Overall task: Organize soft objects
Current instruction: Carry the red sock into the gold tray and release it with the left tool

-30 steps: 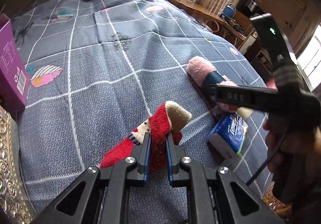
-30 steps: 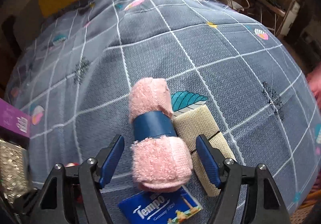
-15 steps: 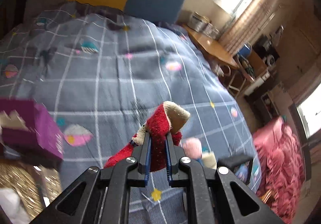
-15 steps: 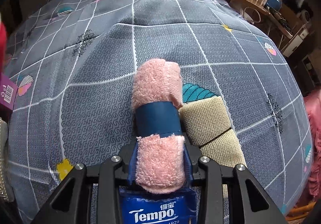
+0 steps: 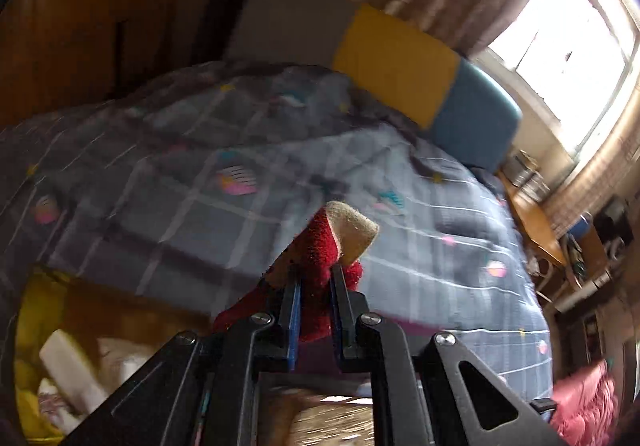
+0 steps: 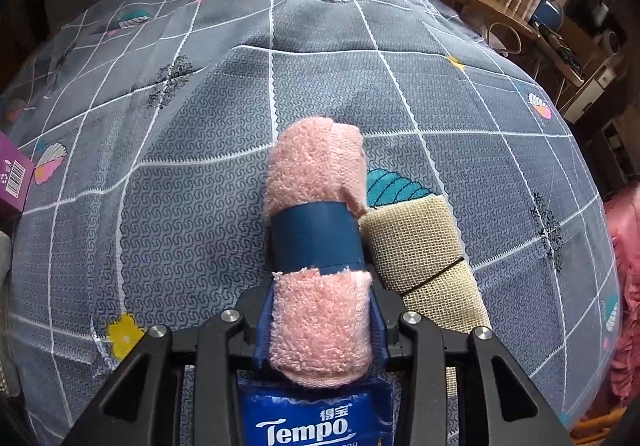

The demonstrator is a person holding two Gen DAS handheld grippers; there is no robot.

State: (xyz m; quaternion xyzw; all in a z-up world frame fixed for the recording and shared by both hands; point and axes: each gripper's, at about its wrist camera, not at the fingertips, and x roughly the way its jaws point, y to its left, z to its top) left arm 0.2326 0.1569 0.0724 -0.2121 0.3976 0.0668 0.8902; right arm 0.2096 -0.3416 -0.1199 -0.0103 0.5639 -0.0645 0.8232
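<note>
My left gripper (image 5: 315,286) is shut on a red sock (image 5: 320,258) with a beige toe and holds it in the air above the grey checked bedspread (image 5: 160,186). My right gripper (image 6: 320,310) is shut on the near end of a rolled pink towel (image 6: 316,174) with a blue band, which lies on the bedspread (image 6: 180,186). A rolled beige mesh cloth (image 6: 424,246) lies against the towel's right side. A blue Tempo tissue pack (image 6: 308,422) sits just under the gripper.
A yellow-lined container (image 5: 52,366) with white items sits at the lower left in the left wrist view. A purple box (image 6: 12,178) stands at the bed's left edge. A yellow and blue headboard cushion (image 5: 424,86) lies at the far end. A wooden desk (image 6: 480,2) is to the right.
My left gripper has lifted the red sock off the bed and swung left towards the container. My right gripper has closed from open onto the pink towel roll.
</note>
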